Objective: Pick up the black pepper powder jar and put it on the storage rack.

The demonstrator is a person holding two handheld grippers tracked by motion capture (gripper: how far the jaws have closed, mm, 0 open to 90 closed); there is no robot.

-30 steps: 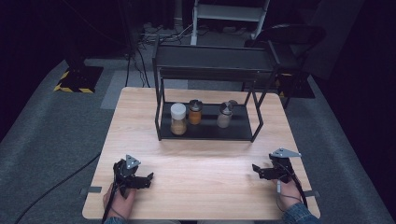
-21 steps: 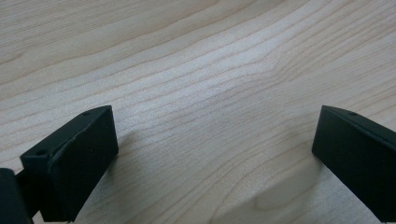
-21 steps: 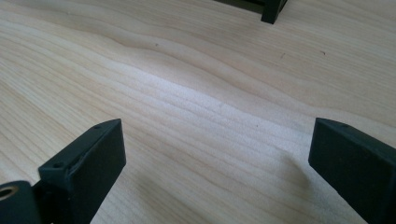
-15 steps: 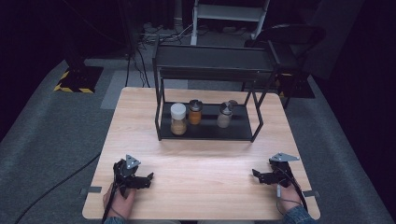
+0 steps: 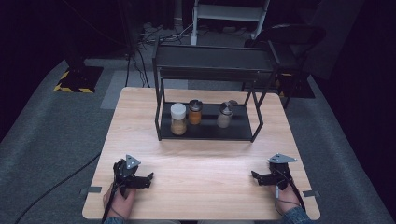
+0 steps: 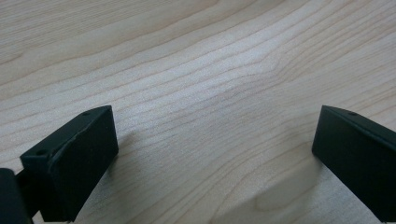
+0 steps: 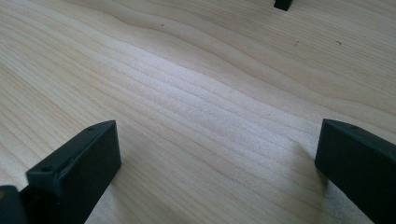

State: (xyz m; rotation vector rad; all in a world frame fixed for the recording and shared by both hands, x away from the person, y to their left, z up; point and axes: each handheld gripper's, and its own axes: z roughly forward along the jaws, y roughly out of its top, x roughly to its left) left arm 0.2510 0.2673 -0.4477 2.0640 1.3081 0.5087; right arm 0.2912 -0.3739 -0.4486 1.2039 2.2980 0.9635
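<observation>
High view: rack (image 5: pixel 210 70) top shelf hides a 4th jar (image 5: pixel 233 103).

A light wooden table (image 5: pixel 201 154) carries a black two-tier rack (image 5: pixel 210 128) toward its far edge.

R gripper (image 5: pixel 257 177) sits a bit lower on the table (image 5: pixel 205 163) vs 1.0 s ago: it slides back toward the near edge w/ the person's hand, most of that in the first half-sec. Its grey plate drops w/ it. L gripper (image 5: pixel 148 179) shifts only a touch, if at all; too small to tell. Both sets of jaws spread wide over bare wood.
</observation>
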